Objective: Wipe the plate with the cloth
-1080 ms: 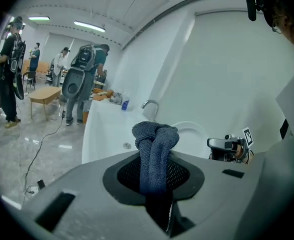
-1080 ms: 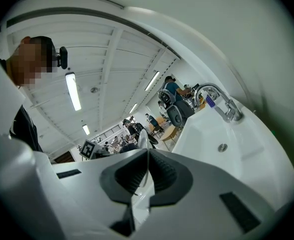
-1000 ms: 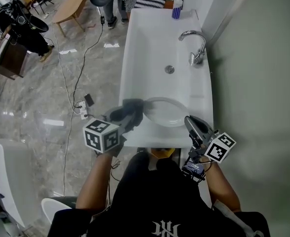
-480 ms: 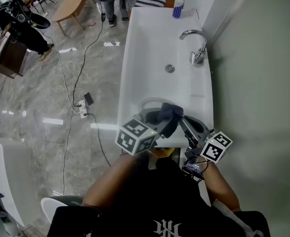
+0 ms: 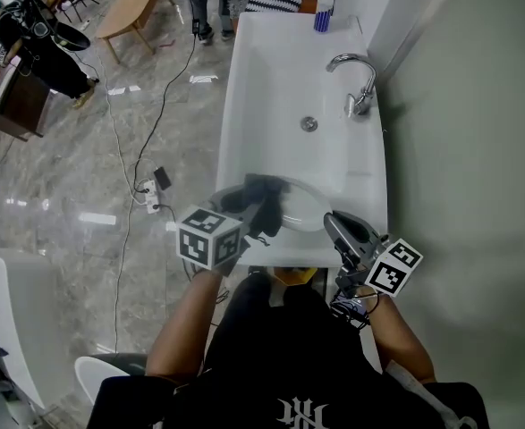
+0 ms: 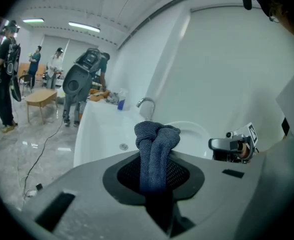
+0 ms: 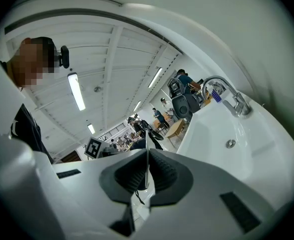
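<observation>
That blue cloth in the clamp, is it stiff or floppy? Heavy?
Probably floppy: the cloth bunches into soft folds where the left gripper pinches it. Likely light, being just a small wad of fabric. Its knitted texture looks grippy, so slipping out seems unlikely.

— Where's the plate (image 5: pixel 305 211)?
— Near end of the sink (image 5: pixel 271 70), its right rim between my right tongs (image 5: pixel 335 226). The cloth (image 5: pixel 264 190), in my left tongs (image 5: pixel 262 211), sits at its left edge.
— Beyond it?
— Drain (image 5: pixel 309 124) farther in, tap (image 5: pixel 359 83) far right, bottle (image 5: pixel 322 18) at the far end.
</observation>
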A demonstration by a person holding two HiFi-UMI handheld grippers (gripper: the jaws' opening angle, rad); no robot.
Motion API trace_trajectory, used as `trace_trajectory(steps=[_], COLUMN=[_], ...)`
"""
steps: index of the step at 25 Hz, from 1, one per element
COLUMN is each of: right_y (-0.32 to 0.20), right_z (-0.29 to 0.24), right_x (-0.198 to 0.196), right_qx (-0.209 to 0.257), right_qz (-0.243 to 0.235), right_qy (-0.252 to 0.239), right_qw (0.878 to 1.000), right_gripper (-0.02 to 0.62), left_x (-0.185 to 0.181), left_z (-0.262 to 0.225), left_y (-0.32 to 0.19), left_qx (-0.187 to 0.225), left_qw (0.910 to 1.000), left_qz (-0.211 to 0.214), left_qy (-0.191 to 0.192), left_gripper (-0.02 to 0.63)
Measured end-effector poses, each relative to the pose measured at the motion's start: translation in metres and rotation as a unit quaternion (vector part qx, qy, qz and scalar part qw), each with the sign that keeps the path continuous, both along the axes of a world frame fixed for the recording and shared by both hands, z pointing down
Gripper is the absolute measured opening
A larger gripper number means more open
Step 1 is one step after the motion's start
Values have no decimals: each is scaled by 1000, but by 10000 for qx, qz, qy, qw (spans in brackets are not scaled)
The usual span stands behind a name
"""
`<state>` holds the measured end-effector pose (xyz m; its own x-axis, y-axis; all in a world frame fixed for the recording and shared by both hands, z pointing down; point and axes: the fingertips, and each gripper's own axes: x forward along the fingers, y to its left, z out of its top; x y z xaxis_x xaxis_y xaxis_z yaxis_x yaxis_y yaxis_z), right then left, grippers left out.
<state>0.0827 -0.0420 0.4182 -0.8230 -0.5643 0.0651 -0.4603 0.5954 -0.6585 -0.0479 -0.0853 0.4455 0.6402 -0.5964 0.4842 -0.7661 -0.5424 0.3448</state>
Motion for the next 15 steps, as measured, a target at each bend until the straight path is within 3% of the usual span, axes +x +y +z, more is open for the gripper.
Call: trace_trajectory(steps=[5, 7, 11, 15], right_y=[-4, -5, -6, -4], right_z=[1, 4, 8, 6], right_x=[6, 9, 2, -10], right_qx=[-50, -97, -117, -104], right_qz=[173, 272, 267, 101], right_qy=[43, 46, 40, 35], right_qw=[9998, 9996, 9996, 9999], right_gripper=[11, 9, 9, 9], left_x=[-39, -20, 61, 90], left_z=[-6, -22, -40, -27], left_y=[8, 20, 42, 33], left_qx=[-86, -19, 112, 81], left_qw=[9989, 9994, 9940, 9925], left_qz=[-435, -143, 862, 1084], left_qy=[125, 319, 659, 565], left_gripper=[63, 63, 63, 63])
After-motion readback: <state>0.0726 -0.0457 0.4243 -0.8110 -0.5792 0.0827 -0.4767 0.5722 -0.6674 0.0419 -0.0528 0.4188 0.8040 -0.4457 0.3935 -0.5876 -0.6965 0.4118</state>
